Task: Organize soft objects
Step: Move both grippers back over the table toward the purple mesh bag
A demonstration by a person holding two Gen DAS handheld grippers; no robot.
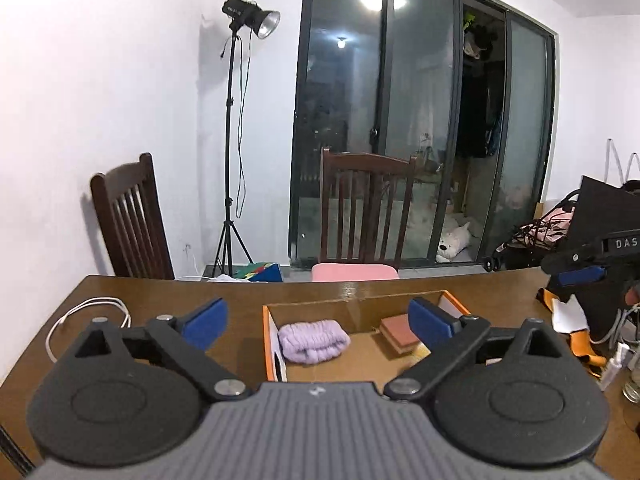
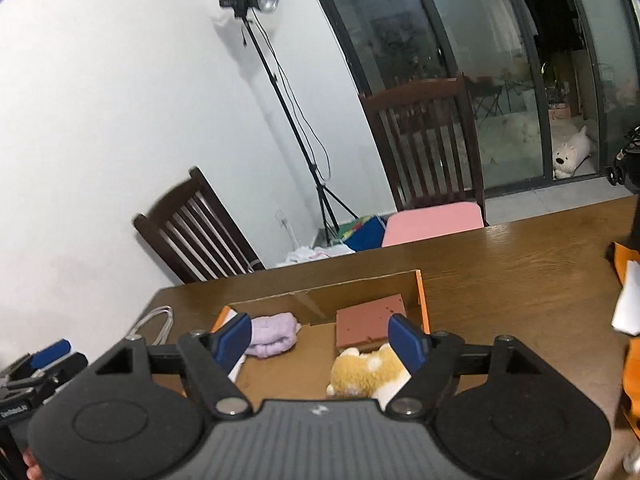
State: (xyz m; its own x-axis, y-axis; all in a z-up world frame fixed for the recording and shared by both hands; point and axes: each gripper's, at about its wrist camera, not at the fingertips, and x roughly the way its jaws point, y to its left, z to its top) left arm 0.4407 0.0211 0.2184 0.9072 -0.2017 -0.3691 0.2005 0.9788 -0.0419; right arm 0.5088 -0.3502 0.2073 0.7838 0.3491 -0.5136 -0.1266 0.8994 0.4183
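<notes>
A shallow cardboard box [image 2: 419, 292] with orange edges is sitting on the brown table [image 2: 520, 256], and it is holding 3 soft things; a lilac knit roll [image 1: 313, 340] is lying at its left end, touching the floor of the box beside the left wall; a reddish-brown sponge block [image 2: 370, 320] is lying flat toward the right end, near the far wall; a yellow plush toy [image 2: 366, 372] is lying just in front of the block, at the near right, its white patch partly hidden behind a blue pad.

The left gripper [image 1: 318, 322] is hanging above the near side of the box with its jaws spread wide and nothing between them; the roll is showing well below, apart from both pads; the right gripper [image 2: 320, 340] is hovering over the box too, jaws parted and gripping nothing, the plush sitting under its right finger without being pinched.

A white cable [image 1: 86, 322] is lying on the table left of the box; 2 dark wooden chairs are standing behind the table, 1 carrying a pink cushion [image 1: 354, 272].
</notes>
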